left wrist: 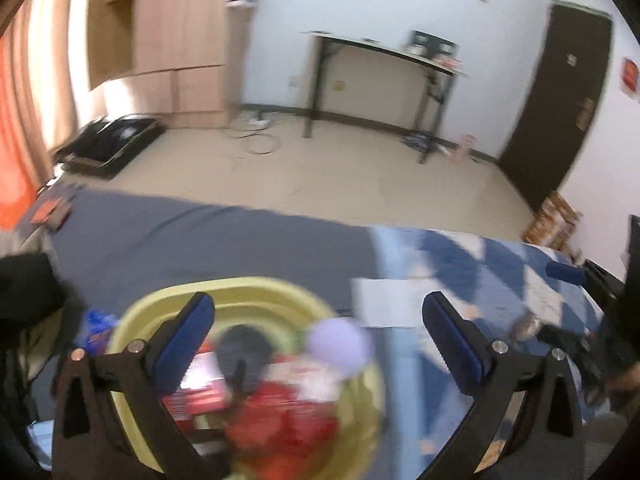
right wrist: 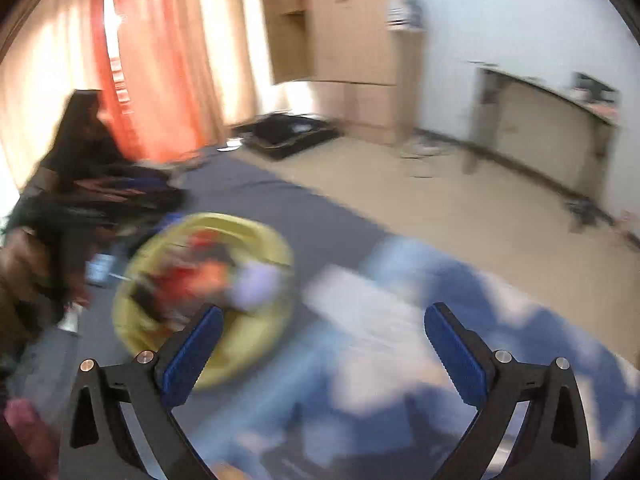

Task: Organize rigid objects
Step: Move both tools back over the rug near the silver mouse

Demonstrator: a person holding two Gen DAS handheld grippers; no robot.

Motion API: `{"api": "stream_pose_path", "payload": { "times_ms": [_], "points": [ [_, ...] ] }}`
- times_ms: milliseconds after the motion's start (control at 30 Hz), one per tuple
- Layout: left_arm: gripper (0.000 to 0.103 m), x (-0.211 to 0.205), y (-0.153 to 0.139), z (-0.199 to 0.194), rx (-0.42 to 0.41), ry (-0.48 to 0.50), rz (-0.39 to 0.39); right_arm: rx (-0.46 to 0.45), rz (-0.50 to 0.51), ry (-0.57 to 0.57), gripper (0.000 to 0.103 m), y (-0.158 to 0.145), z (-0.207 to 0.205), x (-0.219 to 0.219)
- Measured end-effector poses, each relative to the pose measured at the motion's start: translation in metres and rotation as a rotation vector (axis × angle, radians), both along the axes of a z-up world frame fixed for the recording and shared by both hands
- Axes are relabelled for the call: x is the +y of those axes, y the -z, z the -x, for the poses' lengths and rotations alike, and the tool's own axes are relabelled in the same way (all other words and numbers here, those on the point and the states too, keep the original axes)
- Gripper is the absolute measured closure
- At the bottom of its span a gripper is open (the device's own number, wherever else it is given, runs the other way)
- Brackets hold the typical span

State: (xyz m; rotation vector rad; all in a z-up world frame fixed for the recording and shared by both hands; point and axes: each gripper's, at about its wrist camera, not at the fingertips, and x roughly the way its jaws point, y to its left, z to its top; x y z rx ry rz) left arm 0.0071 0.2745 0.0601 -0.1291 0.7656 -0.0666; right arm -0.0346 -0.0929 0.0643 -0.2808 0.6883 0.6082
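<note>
On the grey-sheeted bed [left wrist: 240, 236], the round yellow plastic basin [left wrist: 256, 288] below both empty, wide-spread grippers, left gripper [left wrist: 318, 320] and right gripper [right wrist: 324, 332], looks nearly full.

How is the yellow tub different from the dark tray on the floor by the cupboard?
The yellow tub is round and bright; the dark tray is flat, black and squarish. The tub sits on the grey bedcover, while the tray lies on the floor beside the wooden cupboard. The tub is heaped with things, a purple ball among them; what the tray holds is too blurred to tell. Both are open-topped containers.
</note>
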Motion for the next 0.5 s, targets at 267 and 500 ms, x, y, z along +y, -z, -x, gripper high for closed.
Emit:
{"api": "stream_pose_path", "payload": {
  "times_ms": [267,500],
  "points": [
    [0.0,-0.093,0.019,-0.014,0.071,0.083,-0.011,0.128,-0.029,0.278,0.0,0.039,-0.008,-0.169],
    [0.0,-0.149,0.051,-0.022,0.089,0.004,0.043,0.125,-0.076,0.302,0.0,0.068,0.0,-0.177]
  ]
}}
